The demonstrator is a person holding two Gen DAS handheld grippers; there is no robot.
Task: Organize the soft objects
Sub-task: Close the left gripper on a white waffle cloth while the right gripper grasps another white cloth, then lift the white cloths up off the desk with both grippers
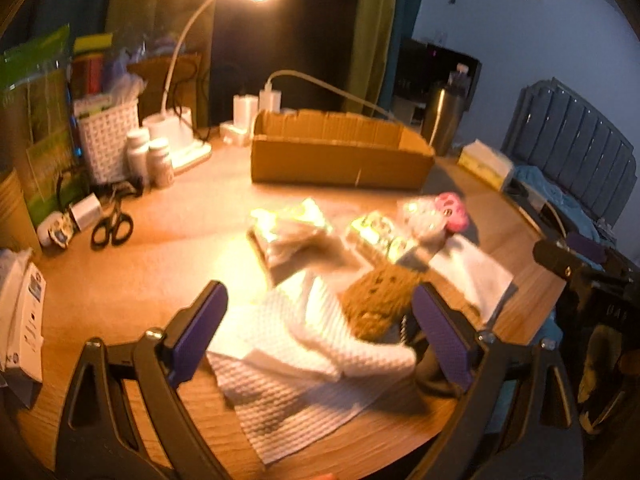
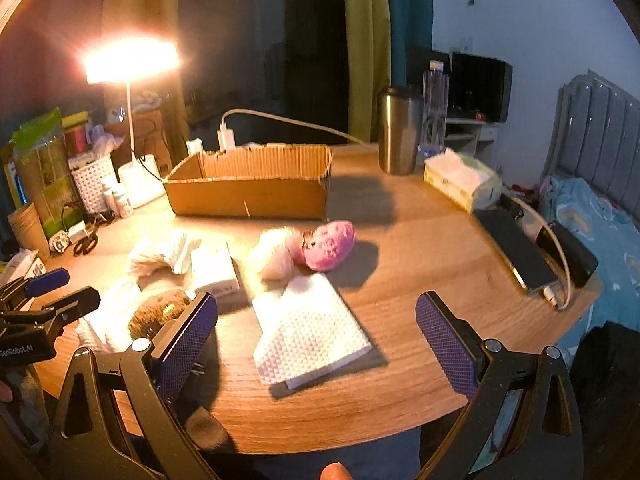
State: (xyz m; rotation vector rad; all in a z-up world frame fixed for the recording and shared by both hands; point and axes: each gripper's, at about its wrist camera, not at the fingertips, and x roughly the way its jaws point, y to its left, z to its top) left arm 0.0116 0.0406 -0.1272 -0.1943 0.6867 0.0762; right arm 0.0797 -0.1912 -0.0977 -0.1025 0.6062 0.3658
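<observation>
Your tabletop [image 2: 420, 248] carries an open cardboard box [image 2: 248, 196] at the back. Nearer you lie a white folded cloth [image 2: 316, 336], a brown sponge [image 1: 376, 300] and a pink plush toy [image 2: 330, 246]. Your left hand-held gripper [image 1: 320, 328] and right hand-held gripper [image 2: 316, 340] both gape wide, holding nothing.

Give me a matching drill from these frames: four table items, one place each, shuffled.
Items:
1. cardboard box
2. scissors
3. phone
4. pink plush

Places:
A. right table edge, cable attached
B. left, near the white basket
C. back centre, open top
D. just beyond the folded white cloth

Pairs: 1-C, 2-B, 3-A, 4-D
</observation>
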